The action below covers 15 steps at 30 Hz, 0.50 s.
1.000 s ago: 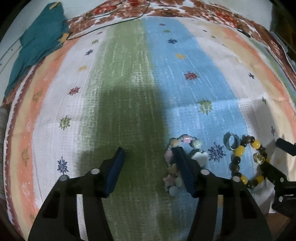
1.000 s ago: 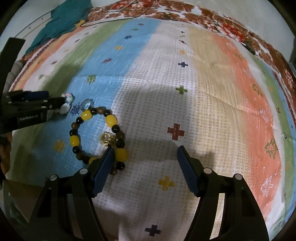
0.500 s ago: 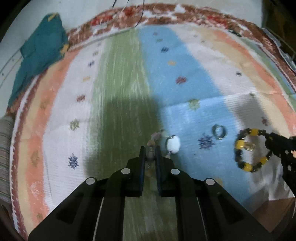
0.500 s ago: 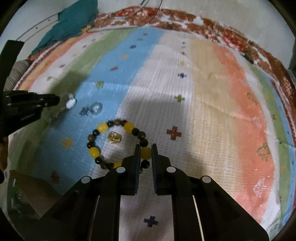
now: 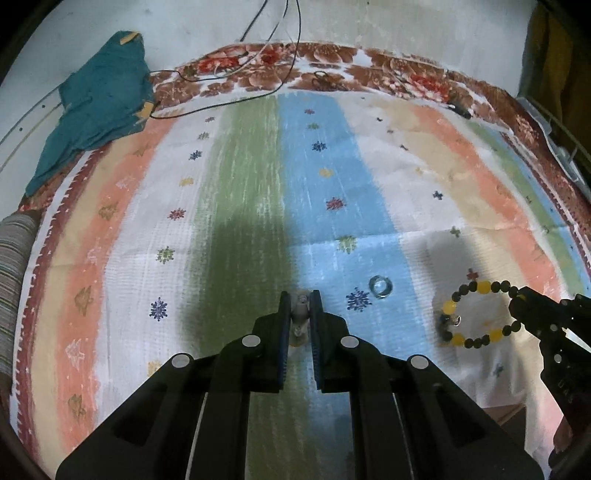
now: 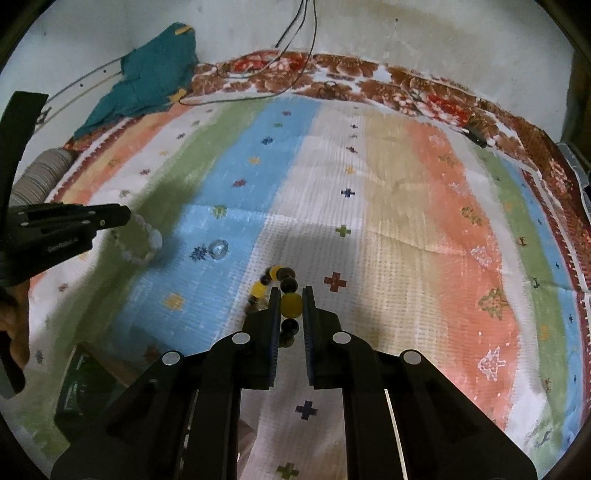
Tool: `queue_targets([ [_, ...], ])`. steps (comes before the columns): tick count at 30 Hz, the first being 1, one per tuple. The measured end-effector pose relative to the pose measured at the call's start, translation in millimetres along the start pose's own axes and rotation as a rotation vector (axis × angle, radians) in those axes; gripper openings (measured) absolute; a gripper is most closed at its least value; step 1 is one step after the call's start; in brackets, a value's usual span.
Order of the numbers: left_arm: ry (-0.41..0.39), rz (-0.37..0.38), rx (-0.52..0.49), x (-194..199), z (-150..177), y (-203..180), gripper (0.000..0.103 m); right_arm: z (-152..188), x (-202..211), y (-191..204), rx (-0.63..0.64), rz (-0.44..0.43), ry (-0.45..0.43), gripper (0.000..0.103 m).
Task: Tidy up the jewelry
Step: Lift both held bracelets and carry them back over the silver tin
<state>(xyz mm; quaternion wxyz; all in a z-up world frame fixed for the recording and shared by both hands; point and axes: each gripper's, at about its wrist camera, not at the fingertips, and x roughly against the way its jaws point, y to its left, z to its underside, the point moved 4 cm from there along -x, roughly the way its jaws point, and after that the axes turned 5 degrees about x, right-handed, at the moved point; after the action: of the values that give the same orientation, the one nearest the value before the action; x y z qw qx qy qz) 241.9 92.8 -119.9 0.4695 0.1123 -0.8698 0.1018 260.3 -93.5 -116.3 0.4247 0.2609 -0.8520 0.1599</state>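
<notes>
Nearest: left gripper (image 5: 300, 301) clamped on a pale bead bracelet (image 6: 142, 240), right gripper (image 6: 288, 295) clamped on a yellow-and-dark bead bracelet (image 5: 476, 314), both near the front edge of the striped multicoloured woven bedspread (image 5: 258, 192). Between them, flat on the blue stripe, a small silver ring (image 5: 380, 287). Beyond, broad bare stripes up to the brown floral border (image 5: 369, 75). Far left corner: crumpled teal cloth (image 5: 99, 110); black cables (image 5: 221, 107) along the far edge, against a pale wall (image 6: 406, 33).

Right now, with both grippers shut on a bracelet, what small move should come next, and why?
Probably a short lift of both. The left gripper pinches the pale bracelet, which already hangs off the cloth in the right view. The right gripper clamps a yellow bead of the dark bracelet, whose far beads look close to the cloth. The ring lies loose between them, so rising should avoid dragging it.
</notes>
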Motion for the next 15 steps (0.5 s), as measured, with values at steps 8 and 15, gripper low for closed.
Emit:
queue_targets([
  [8,-0.040,0.045,0.023,28.7,-0.5,-11.8,0.010,2.3,13.5,-5.6,-0.046,0.001,-0.029,0.012],
  [15,-0.068,0.039,0.005,42.1,3.5,-16.0,0.010,3.8,23.6,-3.2,-0.060,-0.014,-0.047,0.012],
])
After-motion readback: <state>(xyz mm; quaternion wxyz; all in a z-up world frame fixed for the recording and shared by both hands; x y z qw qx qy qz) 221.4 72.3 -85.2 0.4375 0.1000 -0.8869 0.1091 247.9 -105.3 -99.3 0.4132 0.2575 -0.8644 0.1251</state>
